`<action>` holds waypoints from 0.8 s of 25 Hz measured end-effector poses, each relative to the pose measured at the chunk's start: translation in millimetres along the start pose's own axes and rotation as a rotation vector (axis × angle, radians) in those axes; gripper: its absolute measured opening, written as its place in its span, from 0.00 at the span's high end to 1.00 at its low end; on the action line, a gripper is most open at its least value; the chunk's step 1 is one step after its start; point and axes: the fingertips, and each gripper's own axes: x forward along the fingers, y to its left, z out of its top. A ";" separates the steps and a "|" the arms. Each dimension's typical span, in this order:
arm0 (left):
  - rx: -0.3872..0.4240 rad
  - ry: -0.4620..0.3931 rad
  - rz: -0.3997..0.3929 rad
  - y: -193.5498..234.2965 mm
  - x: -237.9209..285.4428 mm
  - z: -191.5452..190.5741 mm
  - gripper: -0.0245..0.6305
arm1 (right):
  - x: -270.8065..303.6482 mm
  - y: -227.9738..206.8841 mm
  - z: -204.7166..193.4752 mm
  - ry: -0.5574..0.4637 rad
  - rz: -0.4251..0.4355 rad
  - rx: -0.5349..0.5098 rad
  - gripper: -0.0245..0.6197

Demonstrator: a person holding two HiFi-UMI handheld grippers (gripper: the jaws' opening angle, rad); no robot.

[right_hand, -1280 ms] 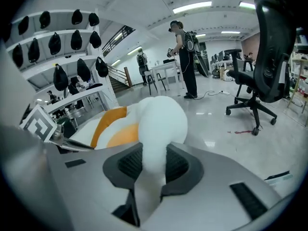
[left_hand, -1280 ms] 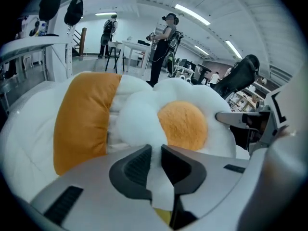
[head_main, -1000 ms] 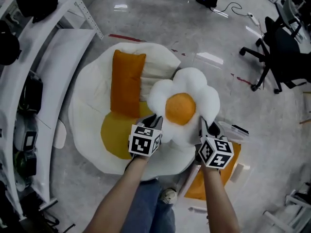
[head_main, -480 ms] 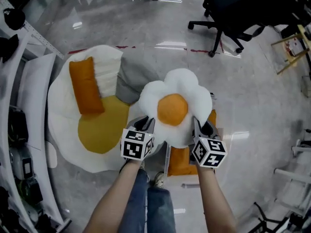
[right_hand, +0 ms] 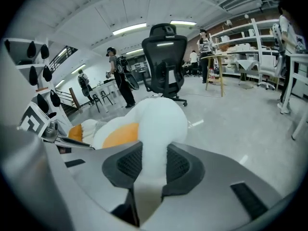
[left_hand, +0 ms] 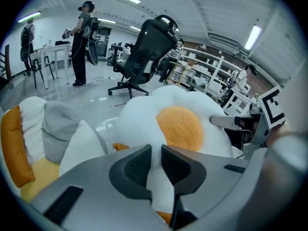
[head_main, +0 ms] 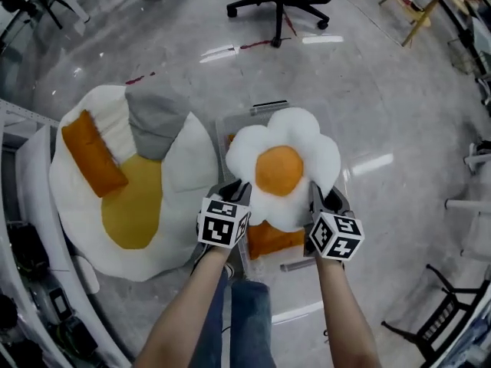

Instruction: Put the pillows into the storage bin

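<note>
- Left gripper (left_hand: 155, 163): clamped on flower pillow (head_main: 282, 171) edge. Right gripper (right_hand: 153, 163): same.
- Pillow held over clear bin (head_main: 224, 129); orange pillow (head_main: 270, 240) inside.
- Risk: thin pinch slips; uneven release leaves pillow on bin rim or floor.

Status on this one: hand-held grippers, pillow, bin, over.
Left hand-held gripper and right hand-held gripper shut on flower pillow. Flower pillow over bin, orange pillow inside. Path looks clear.
</note>
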 end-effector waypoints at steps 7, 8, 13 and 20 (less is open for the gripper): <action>0.068 0.097 -0.049 -48.4 45.0 -47.2 0.85 | -16.3 -63.1 -70.9 0.036 -0.086 0.110 0.80; 0.074 0.106 -0.051 -52.0 48.2 -52.6 0.85 | -17.4 -67.5 -78.4 0.041 -0.090 0.118 0.80; 0.095 0.164 -0.029 -54.2 65.3 -78.5 0.82 | -12.6 -87.0 -112.2 0.078 -0.099 0.179 0.65; 0.017 0.197 0.017 -38.6 64.0 -101.7 0.70 | -27.8 -100.3 -146.1 0.151 -0.129 0.239 0.56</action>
